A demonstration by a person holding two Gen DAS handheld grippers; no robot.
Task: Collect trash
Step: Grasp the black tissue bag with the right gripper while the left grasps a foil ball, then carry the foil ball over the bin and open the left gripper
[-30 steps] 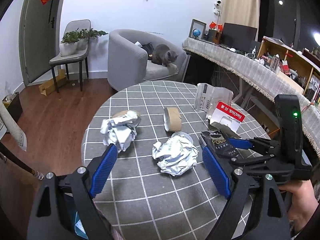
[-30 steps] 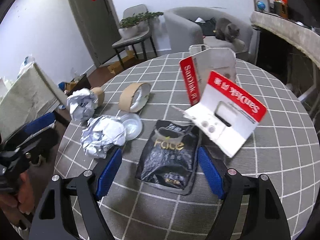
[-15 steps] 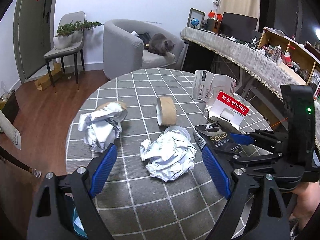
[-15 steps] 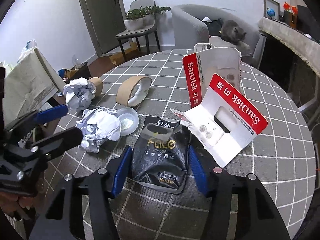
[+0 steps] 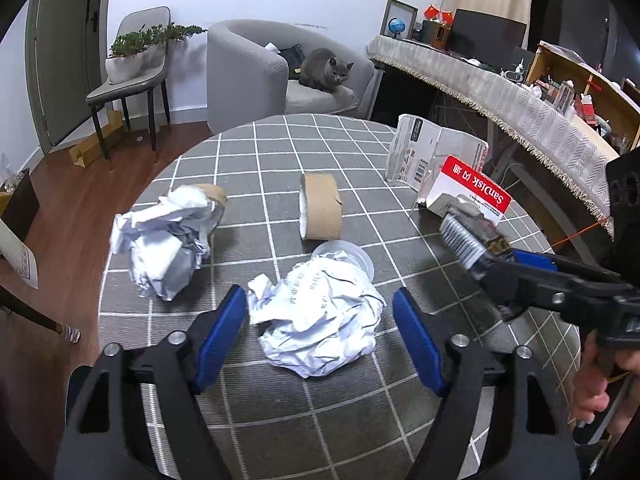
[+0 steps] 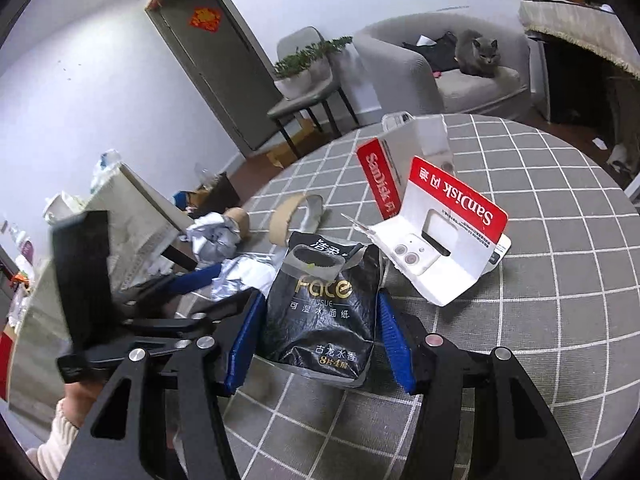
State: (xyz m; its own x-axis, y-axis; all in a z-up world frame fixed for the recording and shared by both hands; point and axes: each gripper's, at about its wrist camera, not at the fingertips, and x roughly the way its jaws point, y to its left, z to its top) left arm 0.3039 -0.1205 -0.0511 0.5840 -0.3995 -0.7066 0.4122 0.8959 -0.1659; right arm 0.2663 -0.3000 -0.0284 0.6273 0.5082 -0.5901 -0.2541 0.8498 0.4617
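Note:
My left gripper [image 5: 320, 320] is open with its blue fingers on either side of a crumpled white paper ball [image 5: 320, 320] on the grey checked table [image 5: 256, 160]. A second paper ball [image 5: 164, 240] lies to its left. My right gripper [image 6: 320, 334] is shut on a black Face tissue packet [image 6: 324, 304] and holds it tilted off the table; it also shows at the right of the left wrist view [image 5: 472, 240]. A red and white SanDisk card pack [image 6: 440, 236] stands just behind the packet.
A brown tape roll [image 5: 322, 206] and a clear plastic lid [image 5: 352, 250] lie mid-table. A paper cup [image 5: 214, 196] lies behind the left paper ball. An armchair with a grey cat [image 5: 326, 70] and a chair with plants [image 5: 132, 60] stand beyond the table.
My left gripper has moved forward around the nearer paper ball. My right gripper has closed on the black tissue packet and lifted it.

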